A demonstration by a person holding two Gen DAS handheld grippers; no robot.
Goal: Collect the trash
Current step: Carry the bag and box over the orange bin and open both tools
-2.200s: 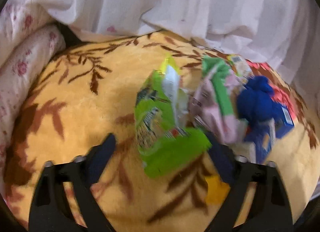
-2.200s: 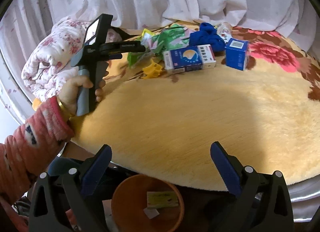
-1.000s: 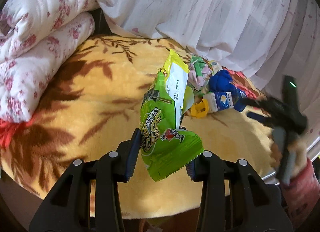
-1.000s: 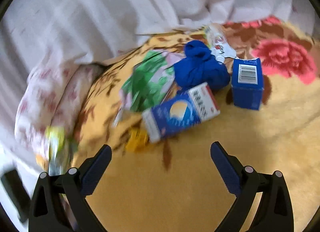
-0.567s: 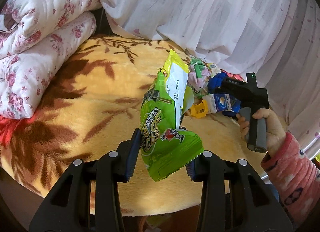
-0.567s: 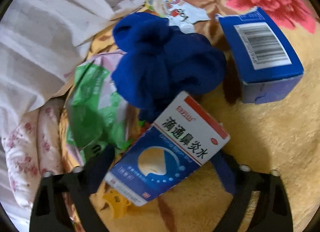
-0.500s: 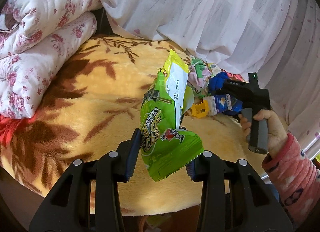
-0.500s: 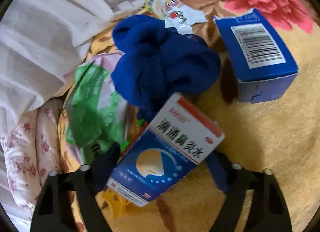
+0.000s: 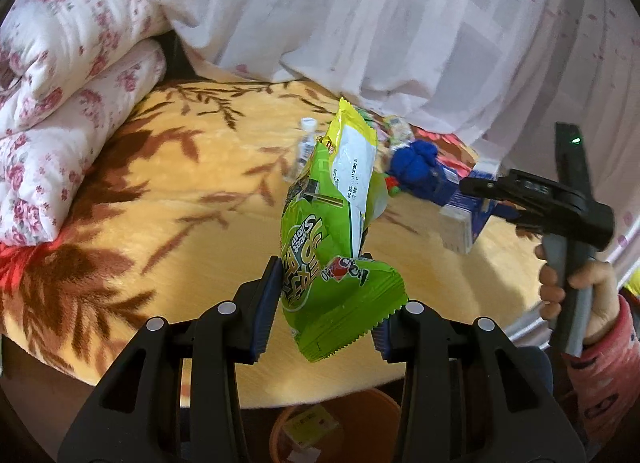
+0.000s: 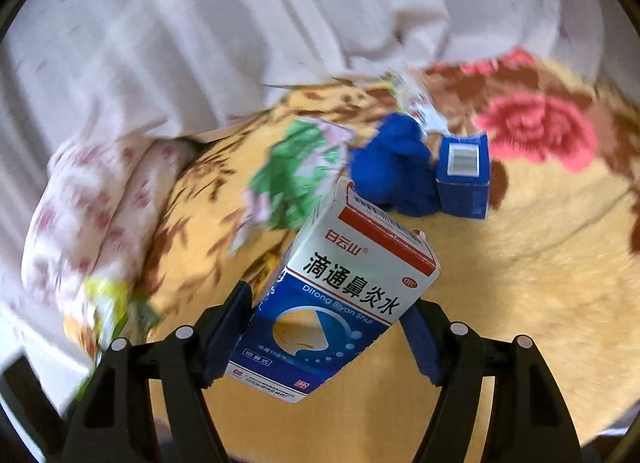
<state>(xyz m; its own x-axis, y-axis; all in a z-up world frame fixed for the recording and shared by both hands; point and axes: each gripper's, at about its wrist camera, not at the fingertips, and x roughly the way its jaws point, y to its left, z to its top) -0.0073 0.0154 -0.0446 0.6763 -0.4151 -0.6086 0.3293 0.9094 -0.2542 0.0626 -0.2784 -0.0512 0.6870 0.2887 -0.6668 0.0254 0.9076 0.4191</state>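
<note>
My left gripper (image 9: 326,309) is shut on a green snack bag (image 9: 334,231) and holds it upright above the yellow floral blanket (image 9: 192,215). My right gripper (image 10: 332,327) is shut on a blue and white medicine box (image 10: 340,299), lifted off the blanket; the gripper also shows in the left wrist view (image 9: 472,188), holding the box (image 9: 460,229). An orange bin (image 9: 336,429) with scraps inside sits below the bed edge, under the left gripper. On the blanket lie a green and pink wrapper (image 10: 296,171), a blue cloth (image 10: 392,167), a small blue box (image 10: 464,175) and a white sachet (image 10: 420,103).
A folded floral quilt (image 9: 60,111) lies at the left. A white curtain (image 9: 400,23) hangs behind the bed. A small clear bottle (image 9: 304,147) lies on the blanket behind the snack bag. A pink flower pattern (image 10: 540,131) marks the blanket's right part.
My right gripper closed on the medicine box and lifted it back from the pile. My left gripper kept the snack bag and drew back over the bed edge above the bin.
</note>
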